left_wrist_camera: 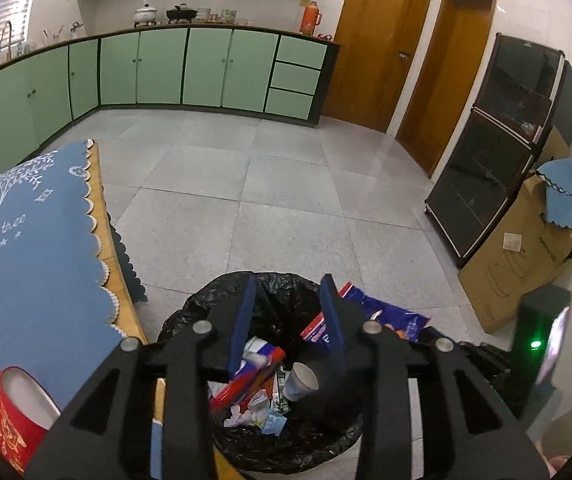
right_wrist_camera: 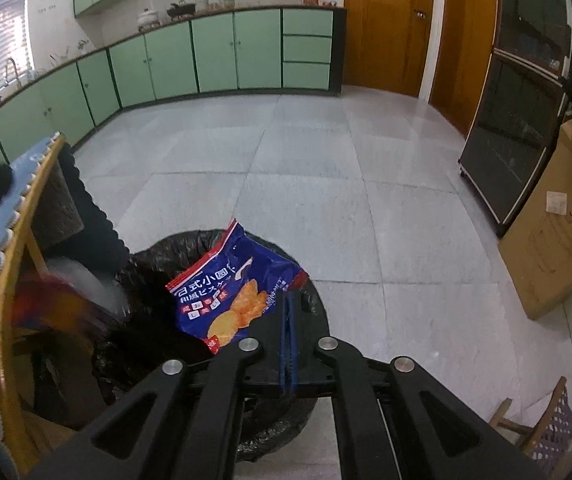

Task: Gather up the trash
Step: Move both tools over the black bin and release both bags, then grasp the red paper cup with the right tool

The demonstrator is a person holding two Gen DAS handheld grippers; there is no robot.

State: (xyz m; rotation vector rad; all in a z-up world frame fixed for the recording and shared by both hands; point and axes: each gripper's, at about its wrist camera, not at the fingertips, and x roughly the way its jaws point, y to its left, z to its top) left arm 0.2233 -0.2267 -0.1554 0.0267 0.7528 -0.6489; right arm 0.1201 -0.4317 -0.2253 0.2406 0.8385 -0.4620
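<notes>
A bin lined with a black bag [left_wrist_camera: 190, 312] stands on the floor beside the table. My left gripper [left_wrist_camera: 289, 284] hangs open above it, with nothing pressed between its blue fingers [left_wrist_camera: 242, 328]. Below them in the bin lie a paper cup [left_wrist_camera: 299, 380], a red and blue wrapper [left_wrist_camera: 252, 380] and crumpled tissue [left_wrist_camera: 246, 414]. My right gripper [right_wrist_camera: 287, 300] is shut on the corner of a blue snack bag [right_wrist_camera: 222, 292], which hangs over the bin [right_wrist_camera: 317, 320]. That snack bag [left_wrist_camera: 389, 316] also shows at the bin's right rim. A blurred red and white thing [right_wrist_camera: 66, 292] is at the bin's left side.
A table with a blue cloth [left_wrist_camera: 26, 240] stands left of the bin, with a red round box [left_wrist_camera: 2, 416] on it. A black cabinet [left_wrist_camera: 497, 152] and a cardboard box [left_wrist_camera: 525, 248] line the right wall. A wooden stool [right_wrist_camera: 537, 432] stands at the near right. Grey floor tiles stretch to the green cupboards.
</notes>
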